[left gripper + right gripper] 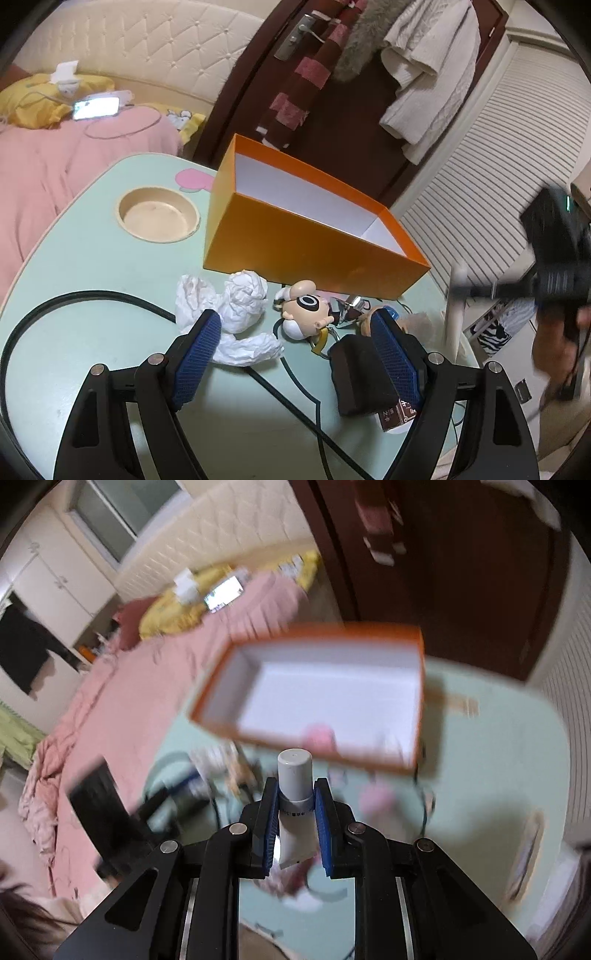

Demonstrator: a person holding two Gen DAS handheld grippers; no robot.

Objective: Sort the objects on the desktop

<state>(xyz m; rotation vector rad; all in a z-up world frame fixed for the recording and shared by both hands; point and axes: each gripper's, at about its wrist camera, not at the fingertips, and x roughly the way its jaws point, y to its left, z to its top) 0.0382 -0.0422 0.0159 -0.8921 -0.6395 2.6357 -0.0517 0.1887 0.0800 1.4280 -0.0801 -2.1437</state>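
Note:
An open orange box [306, 236] with a white inside stands on the mint table [92, 266]. In front of it lie crumpled white tissues [236, 314], a cartoon figure keychain [304, 308] and a black block [360, 373]. My left gripper [295, 325] is open just above the table, with the tissues by its left finger and the black block by its right finger. My right gripper [295, 794] is shut on a white tube with a grey cap [294, 794] and holds it in the air in front of the orange box [325, 694]. The right wrist view is blurred.
A black cable [110, 299] runs across the table. A round cup recess [159, 214] lies left of the box. A pink bed [55, 162] lies beyond the table, a dark door [332, 92] with hanging clothes behind. The right gripper's body [557, 251] shows blurred at right.

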